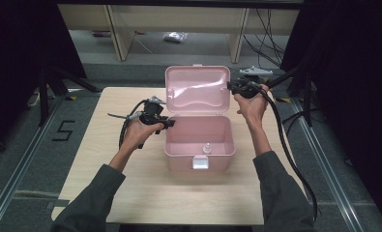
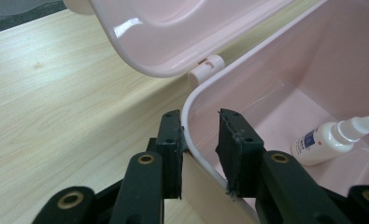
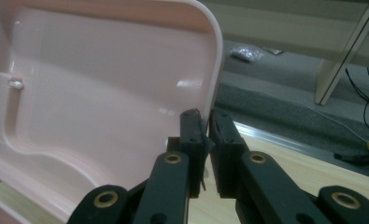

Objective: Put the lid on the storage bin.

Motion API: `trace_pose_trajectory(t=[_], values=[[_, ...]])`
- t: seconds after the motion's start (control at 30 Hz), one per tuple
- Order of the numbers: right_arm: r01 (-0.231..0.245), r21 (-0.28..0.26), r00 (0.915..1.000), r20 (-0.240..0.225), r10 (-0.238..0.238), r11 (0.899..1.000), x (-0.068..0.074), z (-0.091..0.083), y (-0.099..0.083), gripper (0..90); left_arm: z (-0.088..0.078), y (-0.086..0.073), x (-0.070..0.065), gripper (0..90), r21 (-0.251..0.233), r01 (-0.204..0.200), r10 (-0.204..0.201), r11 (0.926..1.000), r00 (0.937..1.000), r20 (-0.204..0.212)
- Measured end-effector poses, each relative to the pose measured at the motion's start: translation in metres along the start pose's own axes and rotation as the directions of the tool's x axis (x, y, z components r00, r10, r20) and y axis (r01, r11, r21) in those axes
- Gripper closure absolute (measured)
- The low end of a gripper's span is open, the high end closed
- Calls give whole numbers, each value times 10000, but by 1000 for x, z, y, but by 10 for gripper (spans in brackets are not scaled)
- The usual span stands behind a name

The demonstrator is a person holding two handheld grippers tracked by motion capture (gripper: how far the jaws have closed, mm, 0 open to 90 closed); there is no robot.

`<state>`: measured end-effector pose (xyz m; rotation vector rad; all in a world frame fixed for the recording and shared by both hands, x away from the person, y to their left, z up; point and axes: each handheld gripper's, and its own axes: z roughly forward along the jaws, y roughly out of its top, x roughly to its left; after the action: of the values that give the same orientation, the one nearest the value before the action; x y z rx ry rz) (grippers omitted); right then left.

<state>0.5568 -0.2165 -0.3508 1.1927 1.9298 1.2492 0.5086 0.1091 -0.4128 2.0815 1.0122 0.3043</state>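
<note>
Currently my right gripper [image 3: 205, 126] pinches the raised lid [image 3: 102, 93]; my left gripper [image 2: 201, 135] straddles the box [image 1: 199, 145] wall, spread. Bottle [image 2: 334, 140] inside; closing remains.

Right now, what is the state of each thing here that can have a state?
Pink box: open, standing on the table.
Lid: raised upright.
Small white bottle: lying inside the box, capped.
Front latch: undone.
Left claw: astride the box's left rim, inner jaw apart from it.
Right claw: shut on the lid's edge.

Bottle [image 2: 329, 140] label print too small
</note>
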Motion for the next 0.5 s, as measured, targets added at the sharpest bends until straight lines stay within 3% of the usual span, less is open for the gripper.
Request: trace_pose_trajectory(t=[0.13,0.23,0.27,0.5], values=[[357,-321,9994,-38,-358,9988,5,-12,-2,860,-1,0,0,708,5,-8,8,10000,10000,-48],[290,-603,9995,-128,-298,9978,11,-20,-5,866,-1,-1,0,725,-37,16,-16,10000,10000,-68],[526,-704,9985,-120,-536,9961,11,-22,-5,868,-1,-1,0,736,-113,71,-72,9999,10000,-65],[514,-1091,9982,-262,-545,9927,16,-31,-13,877,1,-5,0,756,-310,103,-103,9995,9999,-14]])
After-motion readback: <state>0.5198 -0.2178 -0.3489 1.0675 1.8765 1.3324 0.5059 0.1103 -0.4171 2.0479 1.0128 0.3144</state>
